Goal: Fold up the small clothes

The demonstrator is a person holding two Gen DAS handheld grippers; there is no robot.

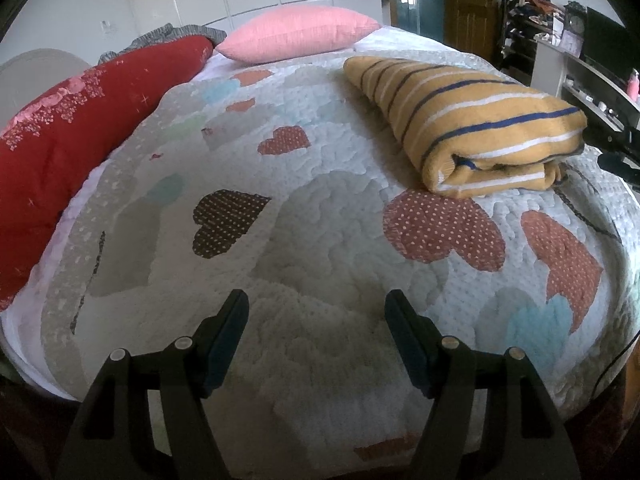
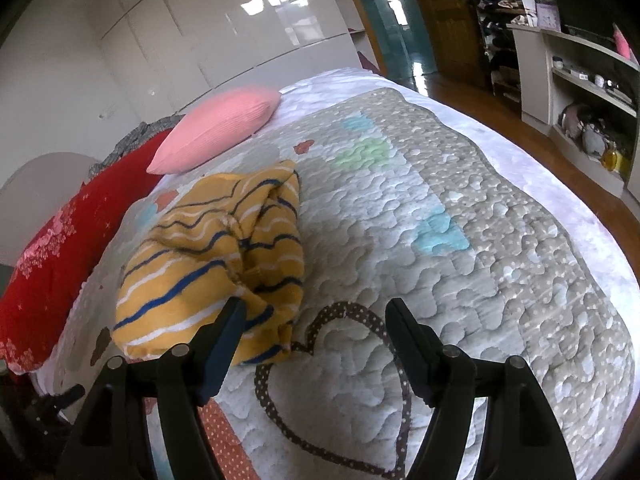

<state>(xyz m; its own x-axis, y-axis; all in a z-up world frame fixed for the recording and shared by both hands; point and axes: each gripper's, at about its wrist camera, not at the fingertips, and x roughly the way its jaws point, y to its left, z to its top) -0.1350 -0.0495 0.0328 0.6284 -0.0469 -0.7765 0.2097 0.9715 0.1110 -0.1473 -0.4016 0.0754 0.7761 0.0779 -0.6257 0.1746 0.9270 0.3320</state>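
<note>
Red bolster (image 1: 80,128) far left, pink pillow (image 1: 296,32) at the far end, L gripper (image 1: 316,308) wide w/ nothing between, folded striped garment (image 1: 472,128) on quilt (image 1: 320,220) to its right, R gripper (image 2: 316,316) wide, empty, just beside garment.

Home bedroom: bed under a quilted heart-patch coverlet (image 1: 312,184), pink pillow (image 1: 300,32) at its head, red blanket (image 1: 72,148) along 1 side, glossy white wardrobe doors (image 2: 224,28) behind, wooden door (image 2: 444,12), cluttered shelving (image 2: 584,92), wood floor (image 2: 532,152).
</note>
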